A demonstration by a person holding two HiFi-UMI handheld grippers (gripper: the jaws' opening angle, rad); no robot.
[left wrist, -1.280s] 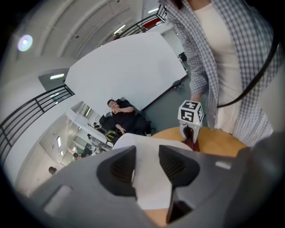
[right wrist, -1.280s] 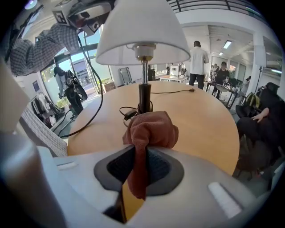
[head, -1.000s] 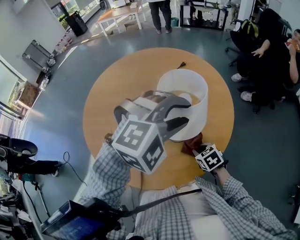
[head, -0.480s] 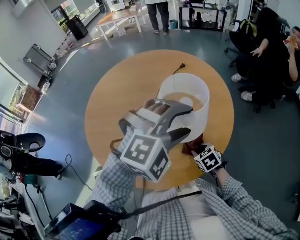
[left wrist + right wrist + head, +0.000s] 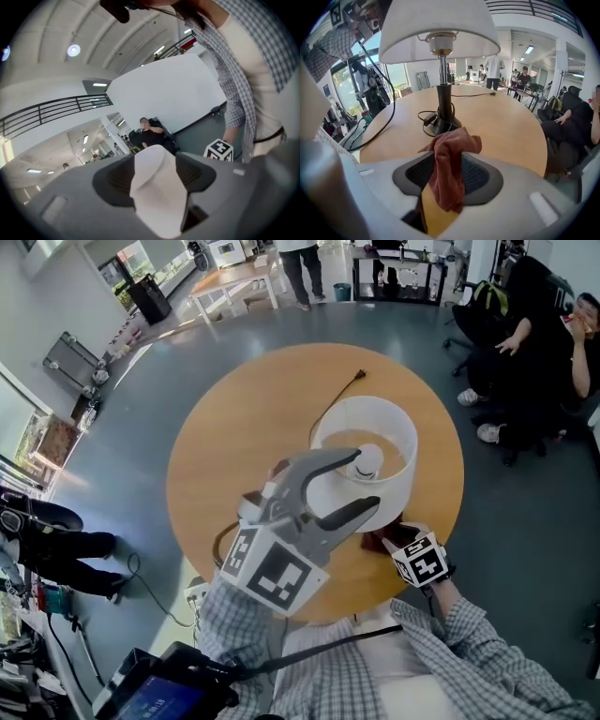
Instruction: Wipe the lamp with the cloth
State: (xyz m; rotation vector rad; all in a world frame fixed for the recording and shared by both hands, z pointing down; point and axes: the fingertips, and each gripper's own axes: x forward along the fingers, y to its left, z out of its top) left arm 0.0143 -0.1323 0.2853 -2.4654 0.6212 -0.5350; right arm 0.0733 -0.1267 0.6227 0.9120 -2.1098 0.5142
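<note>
The lamp's white shade (image 5: 380, 442) stands at the right of the round wooden table (image 5: 234, 427). My left gripper (image 5: 367, 479) hovers over the shade's near rim. Its jaws have just been opening and stand wide, and the shade (image 5: 157, 187) shows between them without being clamped. The reddish cloth (image 5: 378, 540) lies bunched by the lamp's foot. My right gripper (image 5: 392, 538) is at it. Its jaws have just been opening too, with the cloth (image 5: 450, 173) loose in the gap. The black stem and base (image 5: 443, 119) stand just beyond the cloth.
The lamp's black cord (image 5: 333, 399) runs over the far side of the table, and another cable (image 5: 379, 117) loops by the base. People (image 5: 534, 352) sit beyond the table's right edge. A dark device (image 5: 159, 690) sits low at my left.
My left gripper has pulled back from the shade toward me, rolled, and spread its fingers wider. The right gripper has stayed by the cloth at the lamp's foot.
</note>
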